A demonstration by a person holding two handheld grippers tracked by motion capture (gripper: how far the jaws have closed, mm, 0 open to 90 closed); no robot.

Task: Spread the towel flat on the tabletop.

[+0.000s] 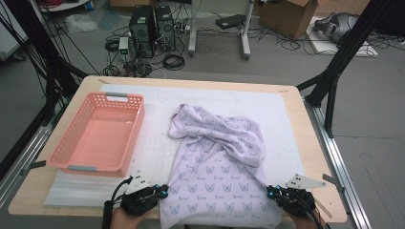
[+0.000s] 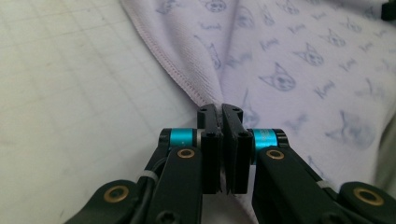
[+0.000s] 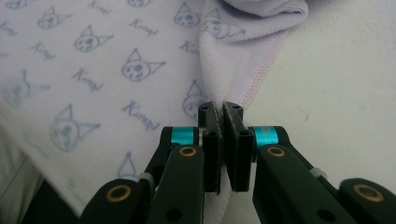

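Towel (image 1: 217,162) of pale lilac terry, printed with small cat faces and script, lies on the white padded mat (image 1: 157,102) in the middle of the worktop (image 1: 305,138), its far end bunched into soft folds and its near end hanging over the front edge toward you. To its left sits the salmon plastic basket (image 1: 95,133), lattice-walled with grey handles, nothing in it. Your left hand-held gripper (image 2: 220,111) is clamped on the towel's stitched left hem, jaws pressed together with cloth pinched between them. Your right hand-held gripper (image 3: 220,108) likewise bites the right hem, where the pink-stitched edge curls over. You appear to be at the grasp stage of a fold or spread. Next, I judge, calls for lifting both edges together, evenly, keeping the limp fabric taut so the bunched far end drags flat.
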